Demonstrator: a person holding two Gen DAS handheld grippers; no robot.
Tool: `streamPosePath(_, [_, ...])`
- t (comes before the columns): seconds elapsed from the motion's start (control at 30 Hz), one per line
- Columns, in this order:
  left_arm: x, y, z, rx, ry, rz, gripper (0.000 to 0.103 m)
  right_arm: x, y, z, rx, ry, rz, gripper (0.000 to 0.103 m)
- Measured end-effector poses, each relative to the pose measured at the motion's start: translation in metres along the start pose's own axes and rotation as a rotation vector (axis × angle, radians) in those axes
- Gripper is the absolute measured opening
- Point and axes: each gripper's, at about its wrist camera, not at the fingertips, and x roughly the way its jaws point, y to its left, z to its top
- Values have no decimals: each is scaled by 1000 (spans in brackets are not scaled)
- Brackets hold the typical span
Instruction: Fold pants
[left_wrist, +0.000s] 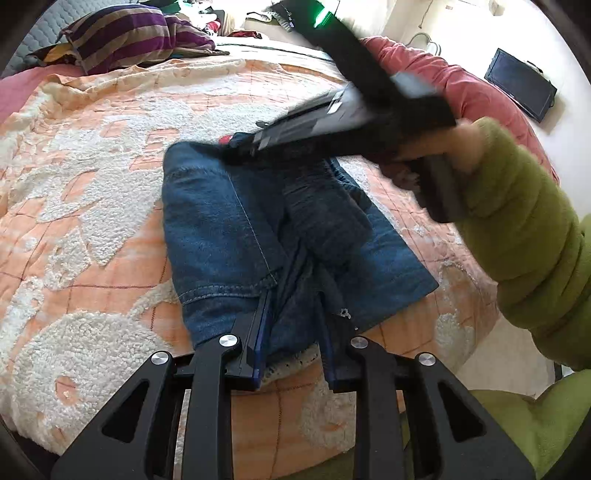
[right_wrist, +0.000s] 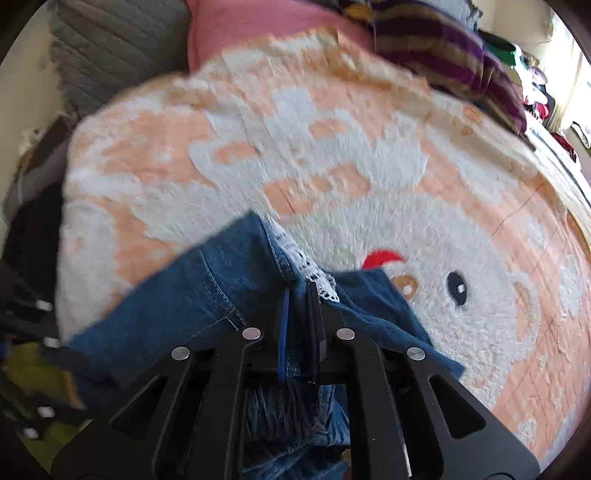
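Observation:
Blue jeans (left_wrist: 229, 229) lie folded on an orange-and-white fleece blanket (left_wrist: 92, 155) on the bed. At their near edge my left gripper (left_wrist: 295, 288) is shut on a bunched fold of denim. My right gripper (left_wrist: 240, 147), blurred, reaches in from the right to the far edge of the jeans, held by a hand in a green sleeve (left_wrist: 524, 240). In the right wrist view the right gripper (right_wrist: 298, 295) is shut, its fingers nearly together on the jeans (right_wrist: 192, 295), next to a strip of white lace trim (right_wrist: 310, 269).
A purple-striped cushion (left_wrist: 129, 33) and a pink cover (left_wrist: 461, 85) lie at the far side of the bed. A dark screen (left_wrist: 521, 85) sits on the floor beyond. A grey quilted panel (right_wrist: 110, 40) stands by the bed. Clothes are piled at the back (right_wrist: 535, 92).

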Motion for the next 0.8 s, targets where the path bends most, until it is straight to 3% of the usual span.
streamPosePath(0.17, [-6,1,-3,-15,0,-9,23,-14,-7,-5,83,-70,22,8])
streamPosePath(0.23, [-7,0,-4,-18,0,-12,23,-32,-8,-9,99,-116,19,26])
streamPosePath(0.27, [-8,1,-4,-20,0,-14,23,-39,-9,-11,103,-136,20,29])
streamPosePath(0.37, [-12,3,-4,-19,-4,-8,25,-69,-8,-20,107,-203,15,33])
streamPosePath(0.53, [-17,-3,-6,-9,-6,0,35,-108,-4,-41,110,-278,-8,51])
streamPosePath(0.8, [-26,-17,-10,-4,-18,10,45,-144,9,-74,97,-348,-52,62])
